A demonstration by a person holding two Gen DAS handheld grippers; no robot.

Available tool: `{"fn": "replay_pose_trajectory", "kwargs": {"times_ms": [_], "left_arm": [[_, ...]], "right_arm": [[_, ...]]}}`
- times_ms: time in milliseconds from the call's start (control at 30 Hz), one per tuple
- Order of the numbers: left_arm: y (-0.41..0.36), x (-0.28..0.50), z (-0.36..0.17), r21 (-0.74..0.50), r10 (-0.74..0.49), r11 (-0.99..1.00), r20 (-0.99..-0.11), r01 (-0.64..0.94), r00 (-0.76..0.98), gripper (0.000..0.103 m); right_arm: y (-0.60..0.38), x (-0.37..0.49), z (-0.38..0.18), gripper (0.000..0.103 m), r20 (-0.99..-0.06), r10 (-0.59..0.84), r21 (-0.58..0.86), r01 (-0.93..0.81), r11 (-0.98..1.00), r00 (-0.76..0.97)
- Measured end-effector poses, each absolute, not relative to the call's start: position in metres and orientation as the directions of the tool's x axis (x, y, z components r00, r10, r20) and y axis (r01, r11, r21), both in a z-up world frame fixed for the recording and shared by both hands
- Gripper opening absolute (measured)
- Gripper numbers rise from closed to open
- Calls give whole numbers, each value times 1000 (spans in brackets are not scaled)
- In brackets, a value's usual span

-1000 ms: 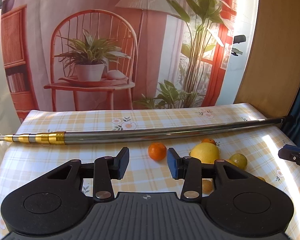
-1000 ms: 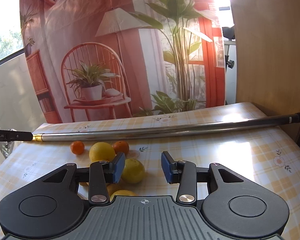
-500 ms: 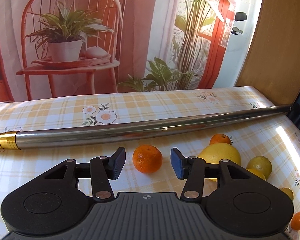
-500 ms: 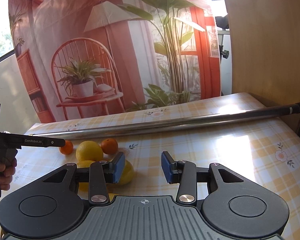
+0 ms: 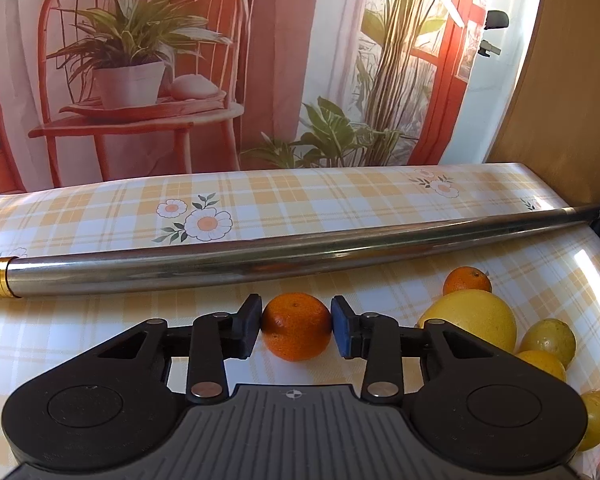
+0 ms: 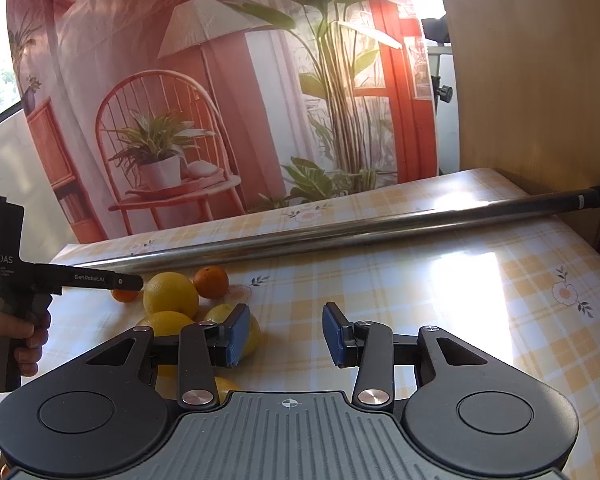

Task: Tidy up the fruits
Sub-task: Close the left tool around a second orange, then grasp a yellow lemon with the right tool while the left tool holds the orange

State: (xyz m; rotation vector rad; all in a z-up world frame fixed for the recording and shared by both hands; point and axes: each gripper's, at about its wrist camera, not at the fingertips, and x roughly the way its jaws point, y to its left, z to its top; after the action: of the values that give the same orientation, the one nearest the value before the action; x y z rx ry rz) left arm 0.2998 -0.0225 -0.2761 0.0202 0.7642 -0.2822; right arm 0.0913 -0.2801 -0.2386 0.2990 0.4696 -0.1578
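Left wrist view: my left gripper (image 5: pixel 296 327) has its two pads against either side of a small orange (image 5: pixel 296 326) that sits on the checked tablecloth (image 5: pixel 100 216), just in front of a long metal pole (image 5: pixel 260 258) lying across the table. I judge this as the grasp step of sorting the fruit; next I need to lift the orange clear without nudging the pole. To the right I count one more small orange (image 5: pixel 467 280), one large yellow grapefruit-like fruit (image 5: pixel 472 320), three smaller yellow-green fruits (image 5: pixel 550 336), and a sliver of orange at the bottom corner. Right wrist view: my right gripper (image 6: pixel 286 334) hangs open and empty over bare cloth, its left finger (image 6: pixel 236 334) overlapping a yellow fruit (image 6: pixel 252 332) behind it. From here I count two oranges and about four yellow fruits, some hidden by the gripper body. At the left edge, a hand (image 6: pixel 12 340) holds the other gripper's handle.
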Motion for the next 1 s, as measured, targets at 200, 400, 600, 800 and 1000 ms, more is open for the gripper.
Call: {"fn": "replay_pose_trajectory", "kwargs": {"times_ms": [200, 400, 600, 800, 1000], "left_arm": [[-24, 277, -269, -15, -233, 955, -658, 297, 716, 39], [-19, 243, -252, -14, -251, 952, -612, 307, 750, 39], [-7, 207, -236, -88, -277, 956, -595, 281, 754, 39], [-4, 177, -227, -123, -283, 957, -599, 263, 749, 39], [-7, 156, -224, -150, -298, 953, -597, 262, 744, 39]], "right_arm": [[-282, 93, -244, 38, -472, -71, 265, 218, 939, 879], [-285, 95, -246, 38, -469, -54, 283, 207, 936, 882], [-285, 110, -247, 38, -503, -16, 296, 190, 936, 864], [-275, 107, -246, 39, -516, 38, 344, 166, 924, 855], [-266, 100, -253, 39, -554, 104, 382, 141, 913, 826]]}}
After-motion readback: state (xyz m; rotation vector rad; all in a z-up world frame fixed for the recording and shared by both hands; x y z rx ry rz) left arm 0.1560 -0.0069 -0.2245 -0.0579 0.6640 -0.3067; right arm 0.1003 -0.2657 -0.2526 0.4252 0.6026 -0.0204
